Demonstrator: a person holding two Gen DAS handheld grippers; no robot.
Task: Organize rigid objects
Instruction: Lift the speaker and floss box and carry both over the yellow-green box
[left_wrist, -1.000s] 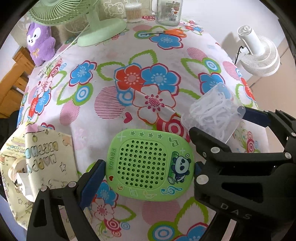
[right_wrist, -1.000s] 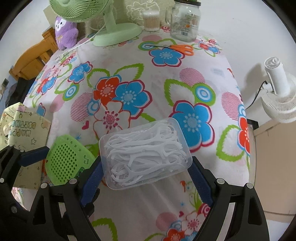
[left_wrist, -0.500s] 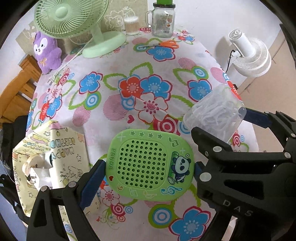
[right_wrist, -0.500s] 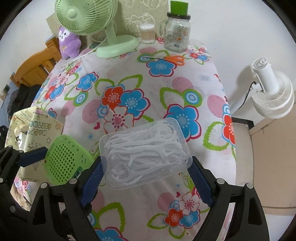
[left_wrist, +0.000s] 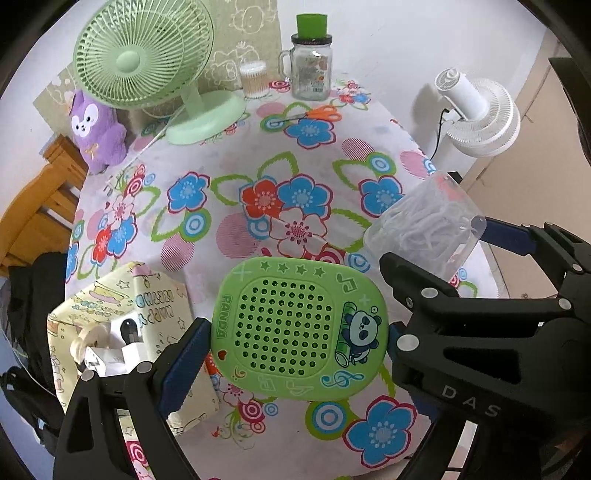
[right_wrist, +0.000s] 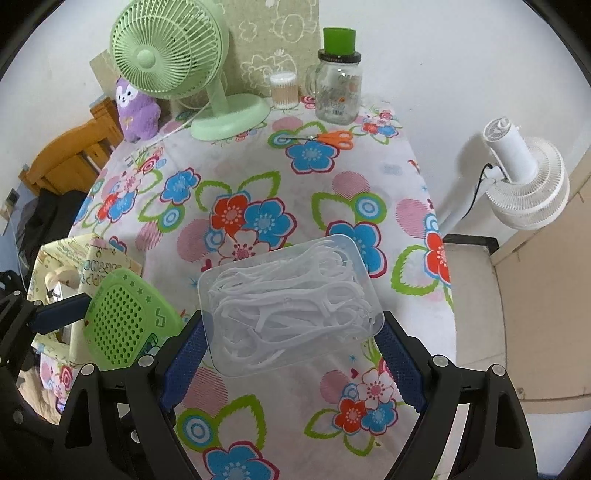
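Green panda case (left_wrist: 300, 326) is held face-up, slightly tilted, long axis spanning the left gripper (left_wrist: 295, 343) jaws. Clear floss-pick box (right_wrist: 290, 304) is held flat, long axis likewise across the right gripper (right_wrist: 291, 338). Both are carried above the floral tablecloth (right_wrist: 258, 177); green fan (right_wrist: 173, 55), glass jar (right_wrist: 338, 90), scissors (right_wrist: 325, 137) are seen at the far edge, gift bag (left_wrist: 110, 332) off the left side. Each item is clamped between its blue pads, jaws wide.
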